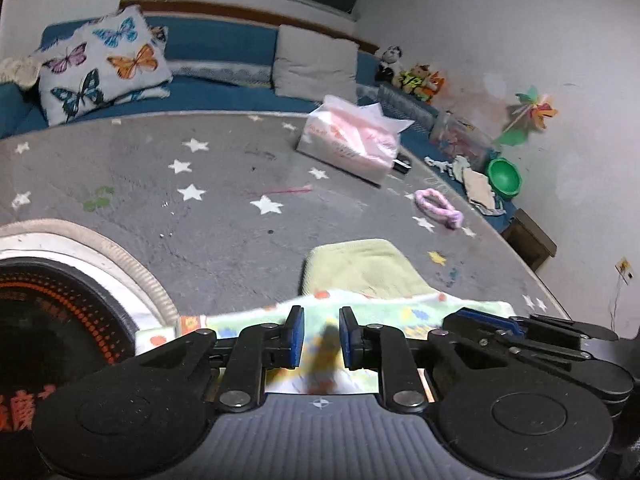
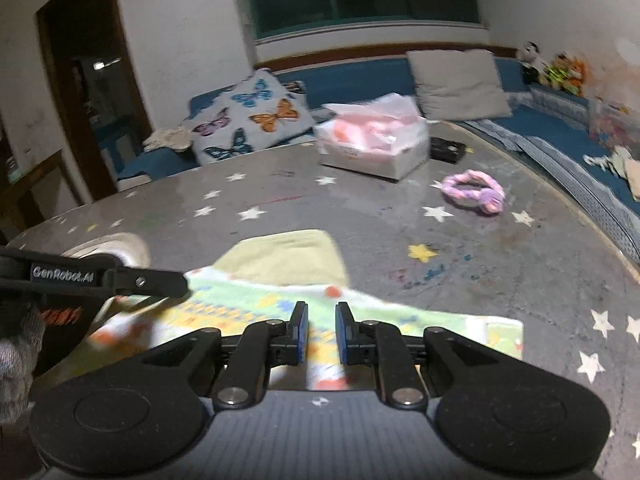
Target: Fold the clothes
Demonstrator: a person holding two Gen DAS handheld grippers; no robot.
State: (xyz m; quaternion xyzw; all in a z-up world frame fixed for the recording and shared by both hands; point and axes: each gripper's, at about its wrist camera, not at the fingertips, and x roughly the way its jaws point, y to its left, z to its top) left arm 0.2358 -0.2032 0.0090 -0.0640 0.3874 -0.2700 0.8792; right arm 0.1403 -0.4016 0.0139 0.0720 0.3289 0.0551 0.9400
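A patterned garment lies on the grey star-printed worktop, a plain yellow-green part reaching away from both claws. The left claw hangs over the near edge with its blue pads spread and nothing between them — the cloth below is blurred and partly hidden by the linkage. The right claw is likewise parted above the garment; its near hem is cut off by the tool body. A tissue pack and pink hair band lie well apart beyond.
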